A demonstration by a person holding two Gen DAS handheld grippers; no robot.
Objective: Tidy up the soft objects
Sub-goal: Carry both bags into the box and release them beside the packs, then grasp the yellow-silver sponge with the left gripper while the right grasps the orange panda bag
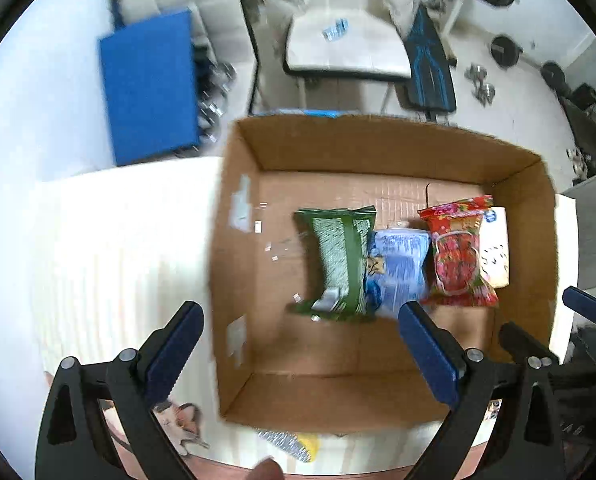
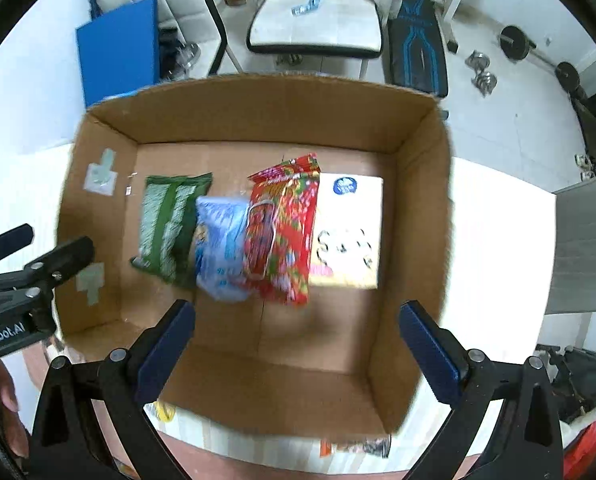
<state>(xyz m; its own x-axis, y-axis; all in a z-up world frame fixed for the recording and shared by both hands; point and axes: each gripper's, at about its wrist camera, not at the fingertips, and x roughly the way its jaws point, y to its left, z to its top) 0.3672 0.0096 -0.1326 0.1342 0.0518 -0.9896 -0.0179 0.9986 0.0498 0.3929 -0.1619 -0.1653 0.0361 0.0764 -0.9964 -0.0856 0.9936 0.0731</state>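
Note:
An open cardboard box (image 1: 382, 144) (image 2: 257, 108) stands on the white table. Inside, side by side, lie a green packet (image 1: 340, 262) (image 2: 169, 224), a blue packet (image 1: 400, 266) (image 2: 221, 248), a red flowered packet (image 1: 458, 256) (image 2: 283, 232) and a white-yellow pack (image 1: 498, 252) (image 2: 348, 232). My left gripper (image 1: 302, 348) is open and empty above the box's near left wall. My right gripper (image 2: 298, 344) is open and empty above the box's near part. The left gripper also shows in the right wrist view (image 2: 37, 252), the right one in the left wrist view (image 1: 554, 320).
Loose packets lie on the table in front of the box: a silver-yellow one (image 1: 293, 442) and others (image 2: 358, 446). The white table (image 1: 109, 240) extends left. A blue panel (image 1: 149, 88), a white chair (image 2: 318, 24) and gym weights (image 2: 482, 72) stand beyond.

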